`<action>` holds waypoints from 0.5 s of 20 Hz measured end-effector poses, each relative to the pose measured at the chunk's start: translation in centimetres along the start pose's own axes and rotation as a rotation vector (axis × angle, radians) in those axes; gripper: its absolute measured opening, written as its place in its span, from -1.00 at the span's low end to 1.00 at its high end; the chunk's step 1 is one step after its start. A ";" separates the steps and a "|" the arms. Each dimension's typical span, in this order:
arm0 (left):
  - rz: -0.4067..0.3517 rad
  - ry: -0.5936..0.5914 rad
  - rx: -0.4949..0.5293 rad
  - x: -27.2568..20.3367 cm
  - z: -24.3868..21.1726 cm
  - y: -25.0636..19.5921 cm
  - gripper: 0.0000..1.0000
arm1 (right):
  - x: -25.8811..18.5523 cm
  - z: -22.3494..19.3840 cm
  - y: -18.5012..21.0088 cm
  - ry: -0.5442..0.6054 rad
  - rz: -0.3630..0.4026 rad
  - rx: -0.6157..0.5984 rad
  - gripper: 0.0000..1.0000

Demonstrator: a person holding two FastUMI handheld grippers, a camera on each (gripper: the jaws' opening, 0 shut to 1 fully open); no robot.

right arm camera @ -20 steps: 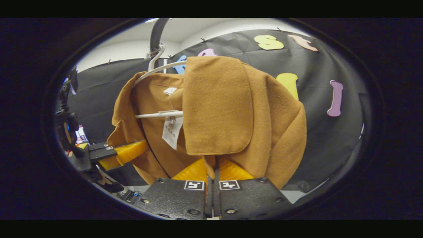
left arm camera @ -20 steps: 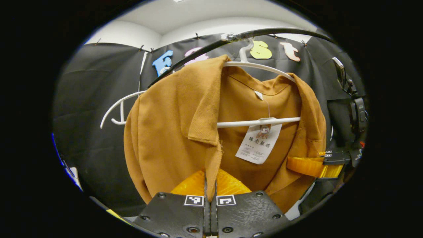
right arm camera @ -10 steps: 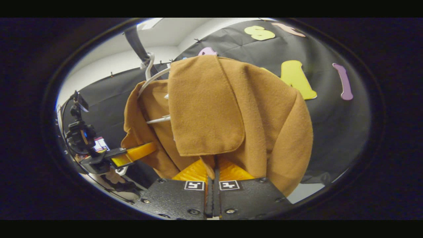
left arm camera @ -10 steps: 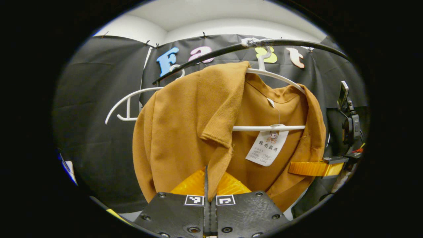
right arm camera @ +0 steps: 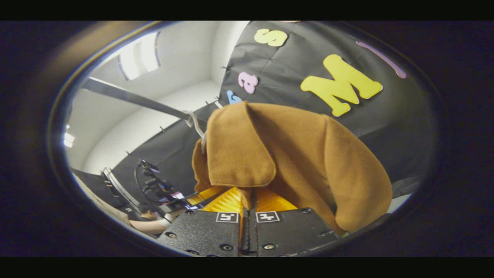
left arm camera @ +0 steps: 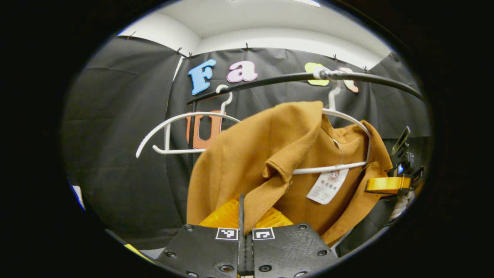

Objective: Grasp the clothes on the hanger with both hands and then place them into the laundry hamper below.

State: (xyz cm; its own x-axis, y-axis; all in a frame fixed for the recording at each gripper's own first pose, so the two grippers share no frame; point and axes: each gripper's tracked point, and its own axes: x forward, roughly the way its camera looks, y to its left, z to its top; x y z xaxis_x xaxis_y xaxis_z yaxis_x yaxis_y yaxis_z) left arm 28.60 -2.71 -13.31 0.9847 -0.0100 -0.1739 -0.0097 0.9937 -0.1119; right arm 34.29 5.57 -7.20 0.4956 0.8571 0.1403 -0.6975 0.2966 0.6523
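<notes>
In the left gripper view, the left gripper (left arm camera: pixel 245 216) has its fingers closed on the front edge of the brown jacket (left arm camera: pixel 247 162). The jacket hangs on the white hanger (left arm camera: pixel 349 117) from the black rail (left arm camera: pixel 270 79), slanting from 1 o'clock down to 7 o'clock, collar uppermost. An empty hanger (left arm camera: pixel 173 133) hangs at 10 o'clock. In the right gripper view, the right gripper (right arm camera: pixel 247 204) pinches the jacket's other edge.
</notes>
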 end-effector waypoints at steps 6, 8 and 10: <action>-0.038 -0.075 -0.027 0.3 4.0 0.5 -0.94 | -0.8 3.6 4.5 -0.114 0.183 0.083 -0.94; -0.049 -0.103 -0.060 0.1 5.9 1.3 -0.94 | -1.1 4.5 4.6 -0.147 0.186 0.082 -0.94; -0.040 -0.130 -0.083 0.2 7.4 2.9 -1.00 | -1.6 5.9 4.6 -0.214 0.195 0.115 -0.93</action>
State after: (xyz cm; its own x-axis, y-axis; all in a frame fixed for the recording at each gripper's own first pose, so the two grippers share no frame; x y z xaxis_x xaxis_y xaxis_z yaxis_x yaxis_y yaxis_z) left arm 30.10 1.03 -6.47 0.9987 -0.0297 -0.0405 0.0211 0.9801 -0.1975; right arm 33.31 3.05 0.00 0.4642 0.7813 0.4172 -0.7334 0.0750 0.6756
